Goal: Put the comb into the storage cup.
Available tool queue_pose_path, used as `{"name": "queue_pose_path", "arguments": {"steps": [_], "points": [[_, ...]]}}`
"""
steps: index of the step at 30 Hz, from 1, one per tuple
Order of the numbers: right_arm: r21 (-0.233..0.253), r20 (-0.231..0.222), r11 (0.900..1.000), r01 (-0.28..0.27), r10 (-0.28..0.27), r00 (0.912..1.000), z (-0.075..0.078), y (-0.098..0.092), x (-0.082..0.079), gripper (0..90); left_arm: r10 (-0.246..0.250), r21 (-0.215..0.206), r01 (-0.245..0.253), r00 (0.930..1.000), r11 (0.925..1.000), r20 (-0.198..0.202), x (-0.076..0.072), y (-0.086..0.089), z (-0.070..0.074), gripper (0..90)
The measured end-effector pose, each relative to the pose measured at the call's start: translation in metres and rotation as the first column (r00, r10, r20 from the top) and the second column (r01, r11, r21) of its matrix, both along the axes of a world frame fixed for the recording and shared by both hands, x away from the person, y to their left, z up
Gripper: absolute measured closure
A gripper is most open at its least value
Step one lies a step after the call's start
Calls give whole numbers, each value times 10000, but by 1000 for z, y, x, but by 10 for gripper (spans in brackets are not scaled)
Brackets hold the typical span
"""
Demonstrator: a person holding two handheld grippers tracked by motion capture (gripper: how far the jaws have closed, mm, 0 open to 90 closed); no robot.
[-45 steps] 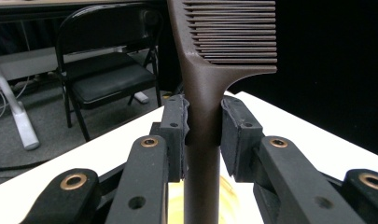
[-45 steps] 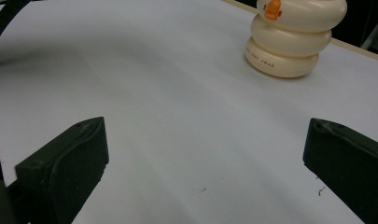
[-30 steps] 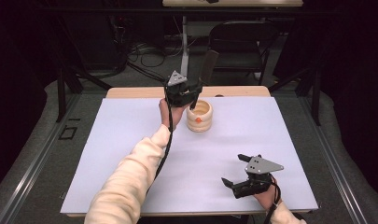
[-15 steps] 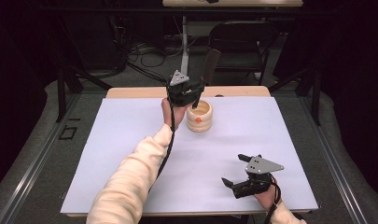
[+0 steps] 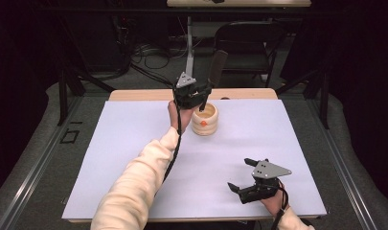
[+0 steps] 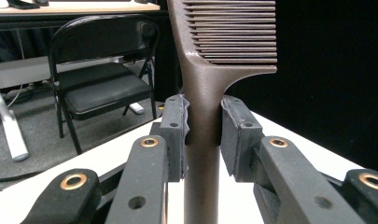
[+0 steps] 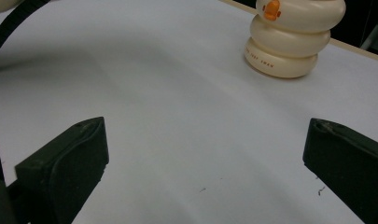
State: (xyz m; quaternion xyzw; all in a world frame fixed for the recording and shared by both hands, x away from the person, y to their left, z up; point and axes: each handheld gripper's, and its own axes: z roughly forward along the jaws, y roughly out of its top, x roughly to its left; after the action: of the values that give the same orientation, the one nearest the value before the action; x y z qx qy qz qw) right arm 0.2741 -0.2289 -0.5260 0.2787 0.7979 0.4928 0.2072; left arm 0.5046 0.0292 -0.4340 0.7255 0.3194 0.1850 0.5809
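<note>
My left gripper [image 5: 202, 94] is shut on the handle of a dark brown comb [image 5: 218, 63], which stands upright with its teeth up. In the left gripper view the pads [image 6: 175, 122] clamp the comb [image 6: 203, 79] just below its teeth. The handle's lower end hangs over the mouth of a cream ringed holder [image 5: 204, 120] with an orange mark, at the far middle of the table. The right gripper [image 5: 241, 174] rests open at the near right, with nothing between its jaws. In the right gripper view the holder [image 7: 291, 39] stands well ahead of that gripper [image 7: 205, 140].
A white sheet [image 5: 134, 143] covers most of the wooden table [image 5: 134, 94]. A black folding chair [image 5: 244, 43] and a table leg [image 5: 189, 43] stand behind the far edge, with cables on the floor. Dark curtains close in both sides.
The left gripper with the comb has shifted slightly right, bringing the handle over the holder. The right gripper has not moved.
</note>
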Motion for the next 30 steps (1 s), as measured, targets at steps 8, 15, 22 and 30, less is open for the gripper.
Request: {"name": "queue_pose_path", "arguments": {"steps": [8,15,22,30], "points": [[-8,-4,10000,1,-1,10000,0,0,0,0,44,-94,-45,9999,9999,-113,3,-1,-4,724],[-6,-5,10000,-9,9,10000,0,0,0,0,66,-36,-67,9999,10000,-159,5,-1,-6,723],[0,-4,10000,-4,4,10000,0,0,0,0,93,20,-93,9997,10000,-223,6,-2,-9,724],[3,-4,10000,-4,4,10000,0,0,0,0,103,145,-98,9995,9998,-296,8,-2,-12,723]]}}
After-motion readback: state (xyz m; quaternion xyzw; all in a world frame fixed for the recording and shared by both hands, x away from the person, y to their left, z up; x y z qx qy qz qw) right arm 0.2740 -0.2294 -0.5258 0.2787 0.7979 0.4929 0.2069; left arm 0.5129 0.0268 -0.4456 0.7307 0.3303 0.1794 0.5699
